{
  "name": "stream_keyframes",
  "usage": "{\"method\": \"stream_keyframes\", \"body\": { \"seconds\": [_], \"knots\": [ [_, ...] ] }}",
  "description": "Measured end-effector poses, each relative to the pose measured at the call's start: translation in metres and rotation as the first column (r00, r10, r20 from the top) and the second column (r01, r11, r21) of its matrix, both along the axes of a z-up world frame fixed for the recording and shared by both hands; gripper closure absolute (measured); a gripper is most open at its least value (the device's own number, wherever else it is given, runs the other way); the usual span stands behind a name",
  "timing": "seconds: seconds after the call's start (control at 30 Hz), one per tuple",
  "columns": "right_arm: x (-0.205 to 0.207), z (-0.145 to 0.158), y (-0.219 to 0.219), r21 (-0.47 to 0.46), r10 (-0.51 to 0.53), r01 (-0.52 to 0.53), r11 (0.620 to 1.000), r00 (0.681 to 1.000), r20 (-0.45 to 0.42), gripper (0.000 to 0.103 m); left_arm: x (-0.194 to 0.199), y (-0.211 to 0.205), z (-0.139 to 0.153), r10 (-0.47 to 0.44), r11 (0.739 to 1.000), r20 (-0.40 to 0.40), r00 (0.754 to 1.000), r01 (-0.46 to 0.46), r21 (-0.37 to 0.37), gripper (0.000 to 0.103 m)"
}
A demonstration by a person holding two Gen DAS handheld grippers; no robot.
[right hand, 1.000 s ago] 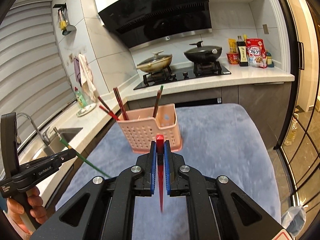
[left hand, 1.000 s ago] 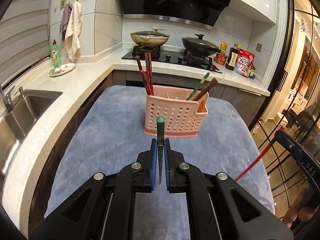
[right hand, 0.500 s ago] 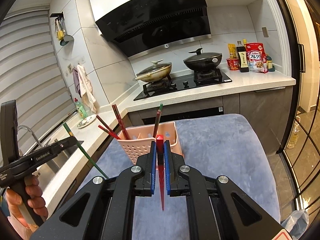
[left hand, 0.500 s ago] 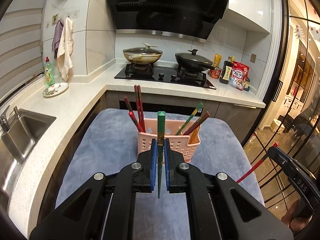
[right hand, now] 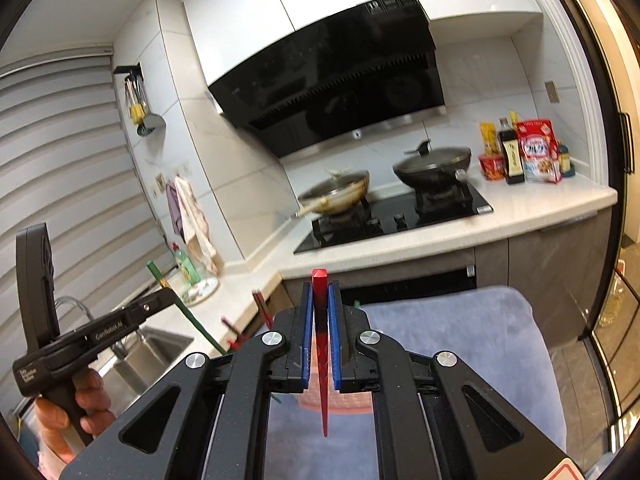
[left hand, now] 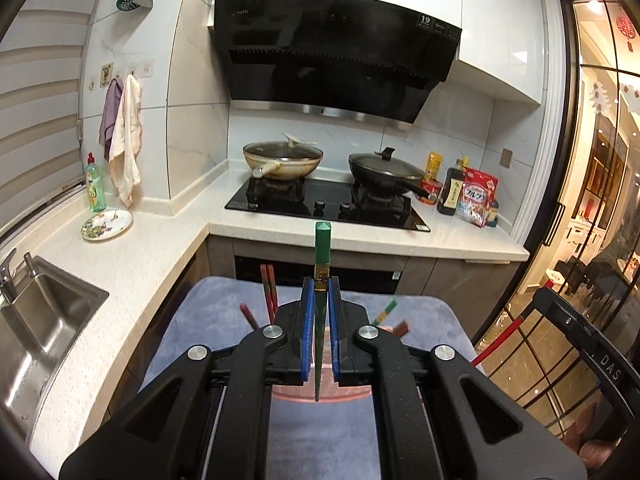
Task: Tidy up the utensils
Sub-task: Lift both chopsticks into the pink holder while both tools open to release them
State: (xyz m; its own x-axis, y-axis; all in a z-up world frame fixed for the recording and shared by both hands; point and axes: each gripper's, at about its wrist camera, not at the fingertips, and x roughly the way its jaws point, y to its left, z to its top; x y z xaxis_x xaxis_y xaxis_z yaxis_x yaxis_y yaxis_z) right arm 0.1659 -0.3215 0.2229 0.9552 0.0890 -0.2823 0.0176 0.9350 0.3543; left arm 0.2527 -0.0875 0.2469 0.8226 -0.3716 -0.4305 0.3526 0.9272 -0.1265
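Chopsticks are the business at hand, one in each tool. From the left wrist camera, the left gripper (left hand: 320, 320) has its jaws clamped on a green chopstick (left hand: 322, 248), held near its thick end so the square butt stands up in front of the stove and the tapered tip hangs down behind the blue pads. Beneath the tool sits the pink utensil basket (left hand: 320, 394), mostly hidden by the black arms, on a blue-grey cloth over the surface (left hand: 208, 312); red chopsticks (left hand: 269, 292) and a few other ends poke up out of it. Off to the right edge the other tool shows with its red stick slanting down. From the right wrist camera, the right gripper (right hand: 320, 320) is likewise clamped, on a red chopstick (right hand: 320, 344), butt up and point down over the basket's rim. To the left, a hand (right hand: 76, 404) carries the other tool with the green stick through it. This view is smeared by motion, so I would not swear which compartment lies beneath. These sticks look light, stiff and rather slick; a grip near the thicker squared end, as now, should stop them from swivelling or slipping between the pads.
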Motion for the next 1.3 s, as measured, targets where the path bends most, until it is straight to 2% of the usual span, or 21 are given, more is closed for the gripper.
{"method": "stream_keyframes", "body": {
  "seconds": [0.23, 0.43, 0.63, 0.8, 1.13, 1.27, 1.3],
  "knots": [
    [0.04, 0.022, -0.002, 0.01, -0.004, 0.004, 1.0, 0.999, 0.047, 0.096, 0.028, -0.004, 0.017, 0.025, 1.0, 0.04, 0.999, -0.024, -0.017, 0.096],
    [0.074, 0.023, 0.005, -0.013, -0.011, 0.012, 1.0, 0.998, 0.057, 0.096, 0.05, -0.008, 0.013, 0.036, 0.999, 0.052, 0.998, -0.035, -0.007, 0.096],
    [0.104, -0.003, 0.013, -0.029, -0.006, 0.006, 1.0, 1.0, 0.003, 0.096, 0.068, -0.007, -0.009, 0.038, 0.999, 0.023, 0.999, -0.037, -0.006, 0.096],
    [0.122, -0.037, 0.013, -0.018, -0.002, 0.001, 1.0, 0.998, -0.063, 0.096, 0.081, -0.006, -0.031, 0.039, 0.999, -0.018, 0.999, -0.04, -0.011, 0.096],
    [0.138, -0.077, 0.018, -0.024, 0.014, -0.018, 1.0, 0.988, -0.152, 0.096, 0.097, -0.01, -0.07, 0.041, 0.999, -0.085, 0.996, -0.041, 0.005, 0.096],
    [0.135, -0.081, 0.019, -0.028, 0.01, -0.015, 0.999, 0.987, -0.162, 0.085, 0.095, -0.011, -0.077, 0.05, 0.999, -0.086, 0.995, -0.049, 0.024, 0.094],
    [0.134, -0.081, 0.02, -0.026, 0.011, -0.016, 1.0, 0.987, -0.163, 0.083, 0.094, -0.011, -0.078, 0.052, 0.998, -0.086, 0.995, -0.049, 0.028, 0.089]
  ]
}}
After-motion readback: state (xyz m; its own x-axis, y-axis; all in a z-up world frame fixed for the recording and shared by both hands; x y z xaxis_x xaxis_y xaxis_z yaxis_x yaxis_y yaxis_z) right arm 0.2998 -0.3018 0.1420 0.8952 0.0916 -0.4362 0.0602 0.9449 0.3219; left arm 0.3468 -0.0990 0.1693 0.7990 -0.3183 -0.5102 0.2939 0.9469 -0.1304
